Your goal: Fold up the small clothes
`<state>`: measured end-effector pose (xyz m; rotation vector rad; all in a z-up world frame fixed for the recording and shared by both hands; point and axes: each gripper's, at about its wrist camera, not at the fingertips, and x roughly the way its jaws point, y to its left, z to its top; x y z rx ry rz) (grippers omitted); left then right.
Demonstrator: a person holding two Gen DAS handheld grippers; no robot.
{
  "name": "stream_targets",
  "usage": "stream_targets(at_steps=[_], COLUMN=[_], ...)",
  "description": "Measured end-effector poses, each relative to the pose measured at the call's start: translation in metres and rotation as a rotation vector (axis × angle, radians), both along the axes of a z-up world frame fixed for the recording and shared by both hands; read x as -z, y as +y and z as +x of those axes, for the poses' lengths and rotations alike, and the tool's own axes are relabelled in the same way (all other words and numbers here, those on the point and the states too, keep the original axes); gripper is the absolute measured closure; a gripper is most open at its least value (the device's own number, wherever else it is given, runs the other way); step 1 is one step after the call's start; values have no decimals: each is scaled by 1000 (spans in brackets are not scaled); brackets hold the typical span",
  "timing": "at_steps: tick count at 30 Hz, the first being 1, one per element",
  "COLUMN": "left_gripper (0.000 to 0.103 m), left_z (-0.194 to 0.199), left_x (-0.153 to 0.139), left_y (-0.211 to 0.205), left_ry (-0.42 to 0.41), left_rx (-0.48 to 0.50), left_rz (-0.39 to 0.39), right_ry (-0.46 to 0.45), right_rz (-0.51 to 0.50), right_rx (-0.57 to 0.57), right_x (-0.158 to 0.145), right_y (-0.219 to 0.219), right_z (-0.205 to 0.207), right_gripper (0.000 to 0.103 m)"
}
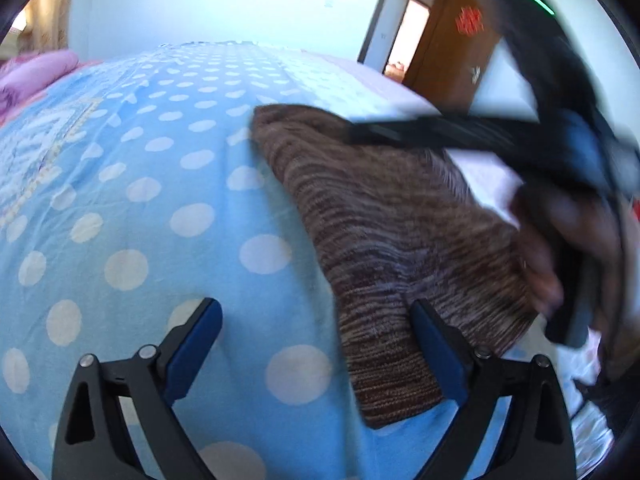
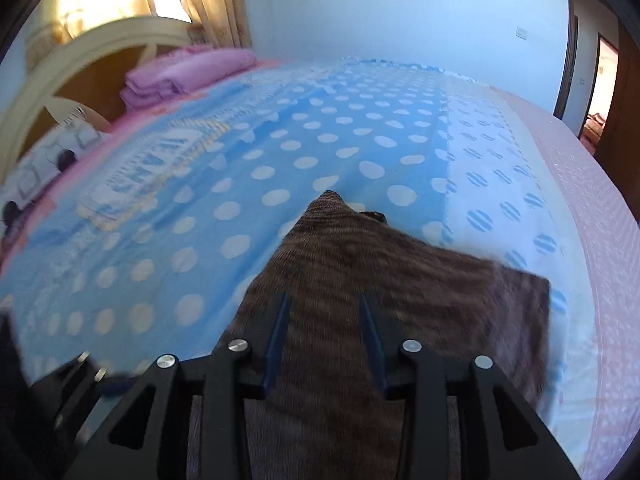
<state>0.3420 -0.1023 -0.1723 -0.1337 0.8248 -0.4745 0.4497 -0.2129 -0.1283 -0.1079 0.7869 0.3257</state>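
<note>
A small brown striped knit garment lies on the blue polka-dot blanket. My left gripper is open and empty, low over the blanket, its right finger at the garment's near edge. My right gripper, blurred, reaches in from the right over the garment's far part. In the right wrist view the right gripper has its fingers close together with the garment running between them and draping forward; it looks shut on the cloth.
The bed carries a folded pink blanket near the headboard. A pale dotted sheet covers the bed's right side. A brown door stands open at the back right.
</note>
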Motion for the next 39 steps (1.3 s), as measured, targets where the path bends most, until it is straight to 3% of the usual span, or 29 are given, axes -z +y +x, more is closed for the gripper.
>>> stream_targets(at_steps=[5, 7, 11, 13, 18, 22, 24, 26, 27, 32, 35, 39], left_gripper=[5, 4, 4, 2, 0, 0, 0, 0, 0, 0, 0, 0], left_z=[5, 4, -1, -6, -11, -9, -9, -10, -11, -19, -15, 4], left_x=[6, 7, 7, 7, 4, 5, 4, 3, 3, -6, -13, -10], left_y=[18, 13, -6, -11, -10, -13, -15, -16, -16, -5, -2, -14], left_ry=[36, 28, 5, -9, -39, -27, -34, -41, -41, -84, -89, -27], left_rx=[-75, -75, -52, -43, -62, -71, -74, -77, -75, -104, -135, -107], left_rz=[-66, -32, 72, 110, 148, 165, 179, 187, 185, 131, 96, 89], right_ry=[-22, -23, 73, 33, -44, -86, -59, 7, 44, 39, -37, -51], right_rz=[42, 30, -9, 16, 86, 133, 131, 51, -8, 95, 93, 55], right_rx=[-10, 6, 65, 62, 114, 174, 166, 183, 224, 308, 289, 231], right_x=[-5, 4, 46, 48, 22, 4, 7, 22, 33, 36, 22, 10], right_y=[-41, -58, -84, -89, -95, -106, -106, -102, -103, -134, -128, -102], right_z=[-64, -83, -101, -110, -104, -75, -59, -39, -30, -36, -45, -23], right_gripper=[63, 63, 67, 67, 67, 67, 67, 67, 67, 67, 67, 65])
